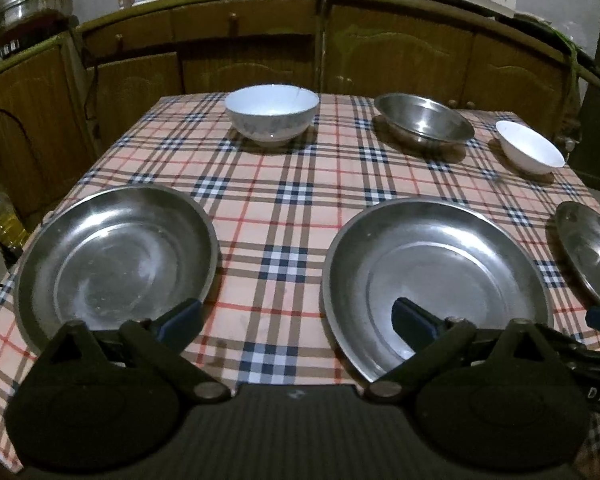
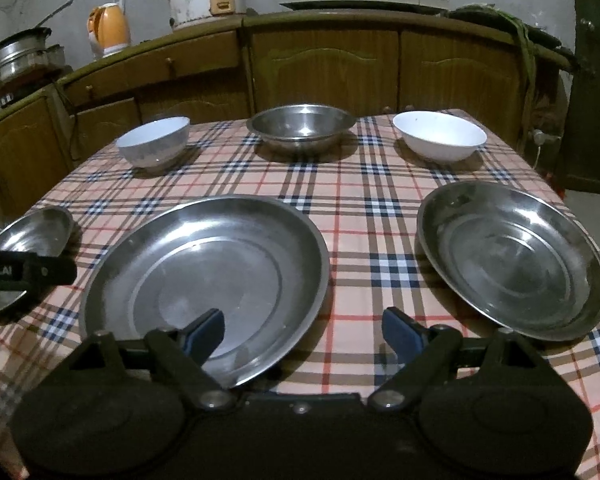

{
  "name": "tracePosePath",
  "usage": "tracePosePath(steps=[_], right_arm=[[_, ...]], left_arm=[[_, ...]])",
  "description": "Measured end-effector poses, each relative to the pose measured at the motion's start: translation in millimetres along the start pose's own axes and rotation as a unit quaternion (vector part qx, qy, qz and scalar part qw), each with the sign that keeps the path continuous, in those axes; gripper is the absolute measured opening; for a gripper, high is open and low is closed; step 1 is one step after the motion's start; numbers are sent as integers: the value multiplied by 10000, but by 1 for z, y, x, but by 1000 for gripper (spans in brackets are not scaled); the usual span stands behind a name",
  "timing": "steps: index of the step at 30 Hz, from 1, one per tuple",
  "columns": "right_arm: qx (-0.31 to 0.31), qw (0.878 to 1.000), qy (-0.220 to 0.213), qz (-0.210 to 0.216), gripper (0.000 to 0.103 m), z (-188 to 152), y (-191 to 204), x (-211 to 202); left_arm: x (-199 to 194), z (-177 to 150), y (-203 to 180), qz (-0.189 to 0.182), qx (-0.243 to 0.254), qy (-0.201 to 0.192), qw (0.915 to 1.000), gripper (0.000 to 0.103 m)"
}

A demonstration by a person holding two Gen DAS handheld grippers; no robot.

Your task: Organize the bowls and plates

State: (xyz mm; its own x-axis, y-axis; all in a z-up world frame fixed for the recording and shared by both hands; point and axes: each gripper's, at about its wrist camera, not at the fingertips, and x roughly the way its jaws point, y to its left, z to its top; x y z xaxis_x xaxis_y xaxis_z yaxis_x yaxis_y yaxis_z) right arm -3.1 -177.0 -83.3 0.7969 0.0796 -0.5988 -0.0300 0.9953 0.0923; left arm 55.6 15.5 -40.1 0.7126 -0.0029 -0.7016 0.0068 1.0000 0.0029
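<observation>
Steel plate (image 1: 592, 256) runs off frame; each hand-held gripper, left (image 1: 296, 320) and right (image 2: 302, 330), gapes empty.

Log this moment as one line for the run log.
left gripper open, empty | right gripper open, empty | three plates, three bowls apart on table | nothing stacked

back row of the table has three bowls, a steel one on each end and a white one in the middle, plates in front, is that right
Not quite: the order is reversed. In the right wrist view the steel bowl sits in the middle, with a white bowl at one end and another white bowl at the other. The three steel plates do lie in front.
</observation>
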Motion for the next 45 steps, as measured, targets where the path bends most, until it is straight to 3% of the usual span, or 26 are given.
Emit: tracePosePath(steps=[10,13,19,21,23,24,26,34,45], right_arm=[[108,9998,143,93,99,4,-12,25],[185,9995,180,153,90,3,-17,32],[198,9993,237,233,83,3,-19,43],[197,9993,206,242,74,5,-19,46],[189,9994,182,217,57,8,-20,48],[207,9993,162,283,51,9,-21,49],[265,9987,177,409,29,12,-21,51],[277,9989,155,350,29,20,-18,52],[243,9989,-264,301,29,61,-27,18]], left_arm=[[24,11,-6,-122,82,94,9998,92],[35,12,-8,-156,107,229,9996,87],[53,13,-12,-299,209,455,9983,61],[59,13,-13,-329,227,531,9978,50],[63,13,-14,-419,248,608,9970,36],[64,13,-14,-478,244,594,9968,33],[63,14,-17,-483,285,545,9969,30],[60,28,-18,-478,259,520,9972,25],[20,60,-31,-564,338,-13,9978,24]])
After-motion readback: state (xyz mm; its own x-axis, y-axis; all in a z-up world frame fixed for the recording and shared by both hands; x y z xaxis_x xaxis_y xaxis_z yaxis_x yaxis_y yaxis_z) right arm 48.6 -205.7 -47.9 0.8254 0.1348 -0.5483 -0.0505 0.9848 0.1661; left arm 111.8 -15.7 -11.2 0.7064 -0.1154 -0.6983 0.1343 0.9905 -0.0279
